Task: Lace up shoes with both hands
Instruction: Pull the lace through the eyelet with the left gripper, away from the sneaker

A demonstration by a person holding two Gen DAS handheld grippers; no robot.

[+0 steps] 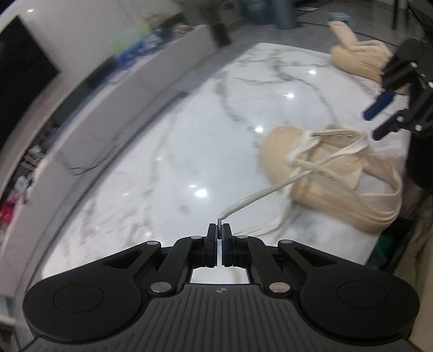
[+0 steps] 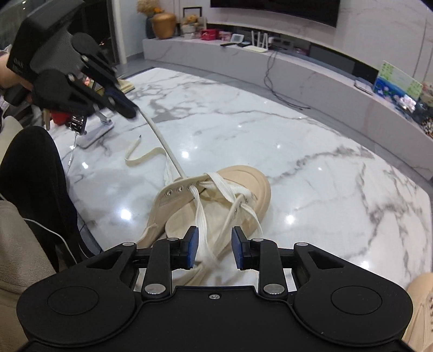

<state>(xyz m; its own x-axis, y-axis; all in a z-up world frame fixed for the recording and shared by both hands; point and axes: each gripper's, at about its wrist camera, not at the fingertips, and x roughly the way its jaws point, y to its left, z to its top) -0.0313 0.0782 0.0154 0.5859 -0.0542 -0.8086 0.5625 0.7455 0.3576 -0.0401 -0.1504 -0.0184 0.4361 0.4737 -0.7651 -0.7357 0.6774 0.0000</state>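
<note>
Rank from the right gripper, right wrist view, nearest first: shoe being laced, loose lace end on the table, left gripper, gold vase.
1. Shoe: directly ahead of the right gripper, laces running between its open fingers.
2. Loose lace end: ahead-left on the marble table.
3. Left gripper: upper left, pulling a lace taut.
4. Gold vase: far back on the ledge.

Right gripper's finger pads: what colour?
Blue pads on the black right gripper; clearest in the right wrist view.

White marble surface (image 2: 311,151) with grey veins, glossy, ceiling-light glare spots. Behind it a long low white console (image 2: 311,58) along the wall, cluttered: gold vase (image 2: 163,25), router (image 2: 258,43), cable (image 2: 273,81) trailing down. Dark TV screen (image 2: 273,10) above. Grey floor (image 1: 270,32) beyond the far edge.
</note>
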